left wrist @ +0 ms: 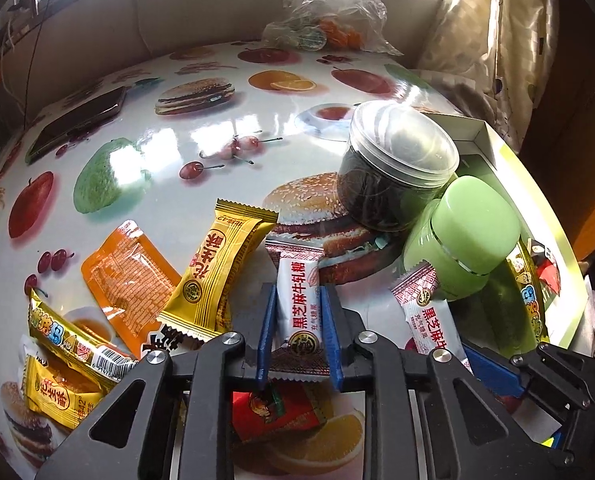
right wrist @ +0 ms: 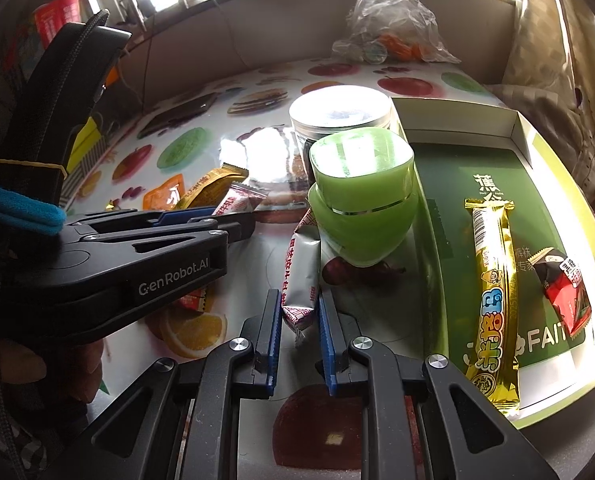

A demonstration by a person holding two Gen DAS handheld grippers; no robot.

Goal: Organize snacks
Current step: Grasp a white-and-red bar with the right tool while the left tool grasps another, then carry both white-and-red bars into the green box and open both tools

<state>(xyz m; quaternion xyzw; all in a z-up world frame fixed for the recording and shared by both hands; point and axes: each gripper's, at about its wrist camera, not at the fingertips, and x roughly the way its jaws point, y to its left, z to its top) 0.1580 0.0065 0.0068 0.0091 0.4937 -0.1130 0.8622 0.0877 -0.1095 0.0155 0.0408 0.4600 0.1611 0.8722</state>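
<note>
Left claw (left wrist: 299, 314) angled down, grasping nougat bar (left wrist: 297, 296) | right claw (right wrist: 297, 312) grasping second bar (right wrist: 299, 276)

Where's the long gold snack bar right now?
In the right wrist view, the long gold snack bar lies in the green box, beside a red-black packet.

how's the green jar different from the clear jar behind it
The green jar is opaque, with a rounded-square lid, so its contents are hidden; the clear jar is see-through, round, and shows dark contents. In the right wrist view the green jar stands nearer the camera and partly hides the clear jar. Both stand upright beside the green box.
</note>
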